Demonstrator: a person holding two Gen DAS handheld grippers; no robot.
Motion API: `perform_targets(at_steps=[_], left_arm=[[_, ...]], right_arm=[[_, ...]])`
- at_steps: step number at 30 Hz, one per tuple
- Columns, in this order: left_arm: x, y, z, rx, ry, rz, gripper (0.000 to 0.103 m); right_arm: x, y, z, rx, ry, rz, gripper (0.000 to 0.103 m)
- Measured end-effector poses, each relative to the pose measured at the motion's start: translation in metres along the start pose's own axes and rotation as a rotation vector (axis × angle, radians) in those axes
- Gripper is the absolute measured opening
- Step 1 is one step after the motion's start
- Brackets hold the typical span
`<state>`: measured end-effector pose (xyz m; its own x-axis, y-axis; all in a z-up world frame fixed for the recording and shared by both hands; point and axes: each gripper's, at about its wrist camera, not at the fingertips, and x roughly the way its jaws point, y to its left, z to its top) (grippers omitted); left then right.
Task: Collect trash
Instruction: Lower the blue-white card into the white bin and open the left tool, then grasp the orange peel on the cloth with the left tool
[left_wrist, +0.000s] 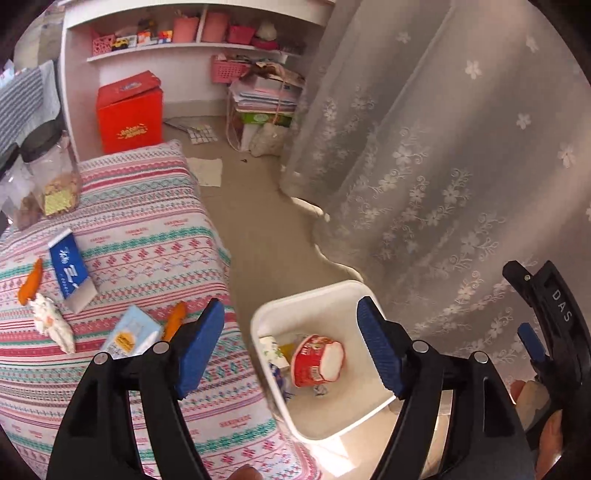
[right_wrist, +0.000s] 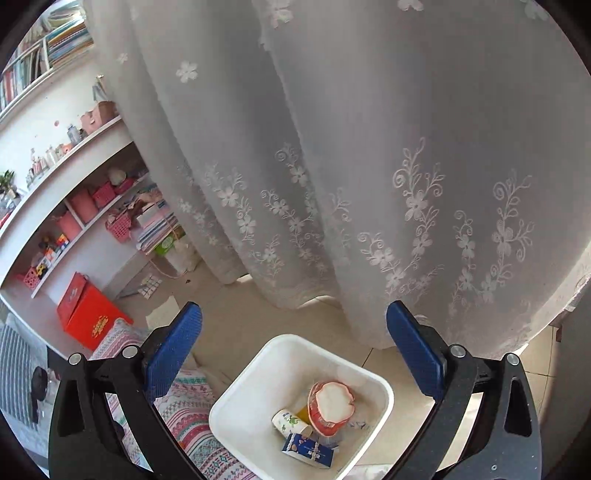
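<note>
A white bin (left_wrist: 263, 320) stands on the floor beside the bed, and my left gripper (left_wrist: 290, 302) hangs open above it with nothing between the blue pads. In the bin lie a red cup (left_wrist: 314, 360) and small cartons. On the patterned bedspread (left_wrist: 147, 240) lie a blue packet (left_wrist: 70, 267), two orange peels (left_wrist: 31, 282), a crumpled tissue (left_wrist: 51, 321) and a light blue packet (left_wrist: 131, 334). My right gripper (right_wrist: 294, 307) is open and empty over the same bin (right_wrist: 258, 380), where the red cup (right_wrist: 328, 406), a small white cup (right_wrist: 291, 422) and a blue carton (right_wrist: 308, 450) show.
A lace curtain (left_wrist: 443, 166) hangs right behind the bin. A red box (left_wrist: 129, 114), a paper sheet (left_wrist: 207, 171) and stacked papers (left_wrist: 266, 99) sit on the floor by white shelves (left_wrist: 184, 48). A clear bag of snacks (left_wrist: 51, 184) lies at the bed's far left.
</note>
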<state>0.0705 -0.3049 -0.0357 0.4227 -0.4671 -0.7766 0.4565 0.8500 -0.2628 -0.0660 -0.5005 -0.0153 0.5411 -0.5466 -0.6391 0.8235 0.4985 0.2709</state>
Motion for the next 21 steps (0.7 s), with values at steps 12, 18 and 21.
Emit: perform_targets(at_steps=[12, 18, 21], left_arm=[[-0.039, 0.196, 0.035, -0.096, 0.008, 0.401, 0.076], [-0.033, 0.307, 0.034, -0.214, 0.100, 0.497, 0.076], [0.000, 0.336, 0.021, -0.194, 0.215, 0.500, 0.076]], right_arm=[[0.002, 0.084, -0.044, -0.211, 0.112, 0.121, 0.096], [0.002, 0.112, -0.060, -0.267, 0.143, 0.156, 0.096], [0.001, 0.126, -0.069, -0.305, 0.151, 0.164, 0.096]])
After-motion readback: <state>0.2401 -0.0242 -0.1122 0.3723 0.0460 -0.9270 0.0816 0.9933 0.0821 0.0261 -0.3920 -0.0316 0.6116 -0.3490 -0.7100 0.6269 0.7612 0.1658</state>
